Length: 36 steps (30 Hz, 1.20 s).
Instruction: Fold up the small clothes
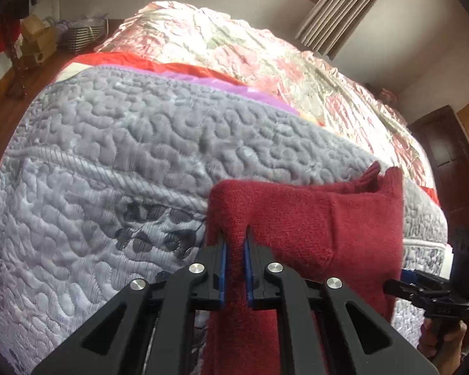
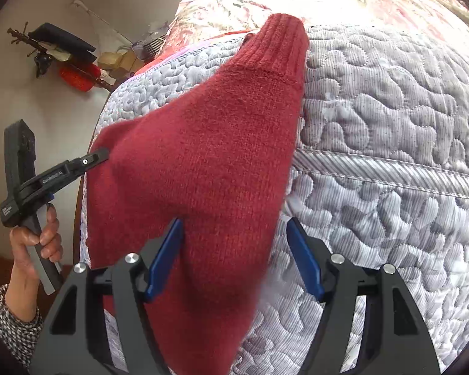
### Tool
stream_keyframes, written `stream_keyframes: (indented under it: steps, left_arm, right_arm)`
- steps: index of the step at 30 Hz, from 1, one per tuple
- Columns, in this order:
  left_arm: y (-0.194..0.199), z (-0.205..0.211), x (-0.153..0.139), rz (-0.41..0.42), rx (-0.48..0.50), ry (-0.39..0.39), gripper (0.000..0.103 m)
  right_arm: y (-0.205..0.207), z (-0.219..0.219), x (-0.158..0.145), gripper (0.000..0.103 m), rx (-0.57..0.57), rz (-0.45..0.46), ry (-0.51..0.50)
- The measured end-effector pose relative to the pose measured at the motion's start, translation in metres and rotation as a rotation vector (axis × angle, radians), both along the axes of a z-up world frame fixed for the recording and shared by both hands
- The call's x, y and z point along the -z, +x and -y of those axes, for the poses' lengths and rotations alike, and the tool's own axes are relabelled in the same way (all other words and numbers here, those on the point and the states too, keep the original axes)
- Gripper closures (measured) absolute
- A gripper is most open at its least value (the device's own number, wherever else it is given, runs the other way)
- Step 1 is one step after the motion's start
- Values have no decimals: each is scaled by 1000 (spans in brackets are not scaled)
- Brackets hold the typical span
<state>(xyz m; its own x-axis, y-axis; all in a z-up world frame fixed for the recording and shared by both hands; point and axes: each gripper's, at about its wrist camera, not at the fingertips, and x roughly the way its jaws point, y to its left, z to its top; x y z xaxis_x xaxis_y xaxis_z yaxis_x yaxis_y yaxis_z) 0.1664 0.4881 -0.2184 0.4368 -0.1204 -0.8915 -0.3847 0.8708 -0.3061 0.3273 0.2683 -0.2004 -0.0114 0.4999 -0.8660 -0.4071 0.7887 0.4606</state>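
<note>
Your left claw is clamped on a pinched ridge of the red knit garment, blue pads pressed to the wool on either side, with the cloth running down between the black linkages toward the camera. Your right claw stands wide apart; the garment's lower point hangs between its blue pads, lying against the left pad and clear of the right one. In the right wrist view your left hand wraps the grey handle upright, checked sleeve below it, and the left claw's black tip meets the garment's left edge. Garment: dark red fuzzy knit, plain stitch over the body, a ribbed cuff at the far end. It is spread into a rough triangle over the bed's near edge. Long axis runs away from you, narrow point near the right claw, cuff pointing toward the far side of the bed. Beneath it is a grey quilted cover, glossy, with meandering raised stitching and a diagonal-ribbed band across it. Beyond that lie a purple and a red fabric edge, then a shiny pink floral bedspread. Farthest off: pleated grey curtain, dark wooden door, cluttered corner with boxes.
</note>
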Motion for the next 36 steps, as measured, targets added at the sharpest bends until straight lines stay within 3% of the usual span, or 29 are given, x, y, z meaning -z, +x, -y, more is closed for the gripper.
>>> stream_keyframes:
  steps: [4, 5, 6, 9, 11, 17, 25, 26, 29, 30, 31, 36]
  left_arm:
    - [-2, -4, 9, 0, 15, -58, 89]
    - [-2, -5, 6, -2, 16, -73, 79]
    - [-5, -6, 2, -4, 19, -88, 60]
    - [-17, -4, -6, 6, 64, -124, 30]
    - [-27, -2, -4, -6, 96, -168, 22]
    - [-43, 6, 25, -56, 126, -253, 22]
    - [-21, 16, 54, -62, 158, -364, 21]
    - [-20, 17, 55, -59, 164, -369, 24]
    - [-17, 23, 54, -43, 183, -397, 49]
    - [-18, 24, 54, -41, 185, -398, 55]
    - [-18, 25, 53, -38, 186, -395, 58]
    - [-28, 27, 45, 6, 166, -433, 68]
  right_arm:
    - [3, 0, 1, 35, 2, -9, 0]
    - [3, 1, -2, 34, 3, -9, 3]
    - [2, 4, -4, 34, 4, -7, 6]
    - [-4, 18, -13, 30, -3, 4, 18]
    - [-9, 22, -15, 29, -5, -2, 34]
    - [-21, 31, -2, 28, -6, -49, 51]
    - [-16, 19, 26, 25, 2, -137, 83]
    - [-15, 18, 29, 24, 5, -145, 85]
    - [-15, 14, 33, 26, 11, -156, 98]
    - [-15, 13, 34, 39, 9, -162, 113]
    - [-15, 12, 35, 48, 10, -190, 144]
    - [-20, 25, 24, 61, 25, -196, 205]
